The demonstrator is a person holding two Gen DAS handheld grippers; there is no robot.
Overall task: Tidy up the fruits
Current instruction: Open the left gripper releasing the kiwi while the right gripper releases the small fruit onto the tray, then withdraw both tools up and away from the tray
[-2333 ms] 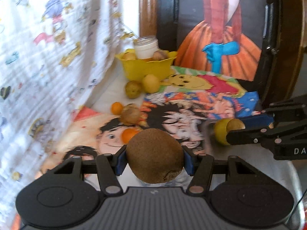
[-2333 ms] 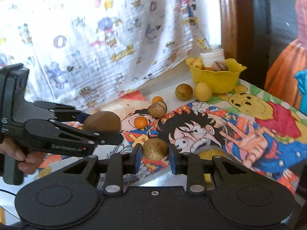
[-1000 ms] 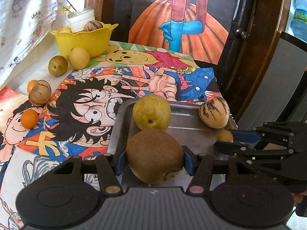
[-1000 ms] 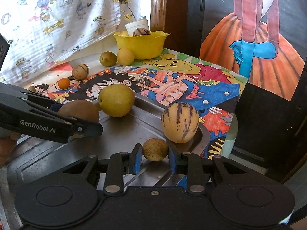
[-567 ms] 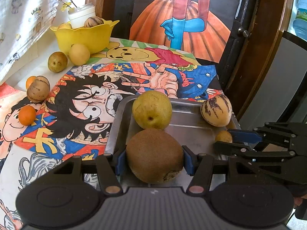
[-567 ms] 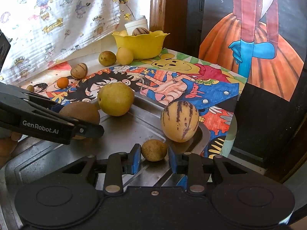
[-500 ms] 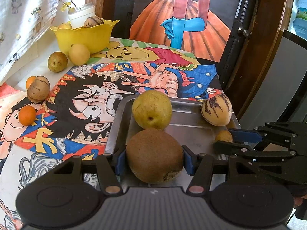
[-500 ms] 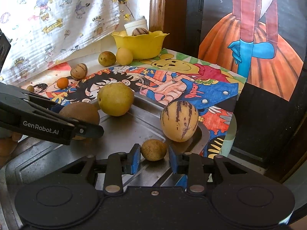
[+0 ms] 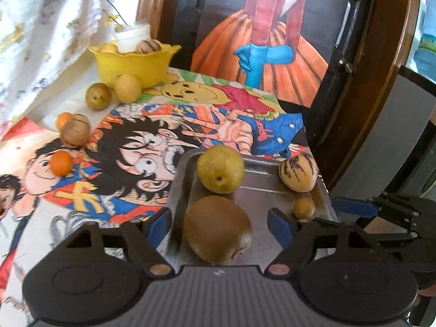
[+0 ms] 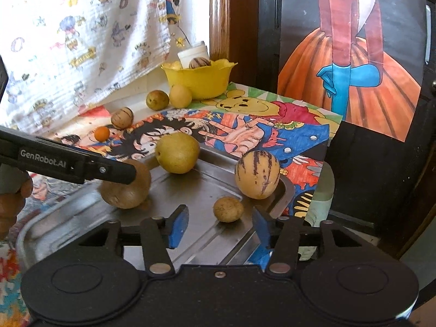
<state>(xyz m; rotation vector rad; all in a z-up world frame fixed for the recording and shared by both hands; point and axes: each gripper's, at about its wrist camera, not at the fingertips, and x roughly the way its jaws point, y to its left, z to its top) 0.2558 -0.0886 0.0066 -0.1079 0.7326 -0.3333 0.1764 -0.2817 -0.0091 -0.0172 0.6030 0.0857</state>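
A brown kiwi (image 9: 216, 229) lies on the metal tray (image 9: 177, 190) between the blue pads of my left gripper (image 9: 218, 224). Its jaws are opening and neither pad touches the fruit. A small round brown fruit (image 10: 228, 209) rests on the tray (image 10: 81, 212) just ahead of my right gripper (image 10: 220, 226), whose jaws are also opening with nothing pressed between them. A yellow-green pear (image 9: 220, 173) and a striped melon-like fruit (image 9: 298, 173) sit at the tray's far side. In the right wrist view the left gripper's near finger (image 10: 81, 163) crosses in front of the kiwi (image 10: 125, 188).
A yellow bowl (image 10: 200, 77) holding fruit and a white jar stands at the back. Several loose fruits lie on the cartoon-print cloth, among them a striped one (image 10: 122, 118) and a small orange one (image 10: 102, 133). A patterned curtain hangs on the left; dark wooden furniture stands on the right.
Both grippers have spread their jaws. The kiwi and the small brown fruit, held a moment ago, now lie free on the tray. Both grippers have drawn back slightly.
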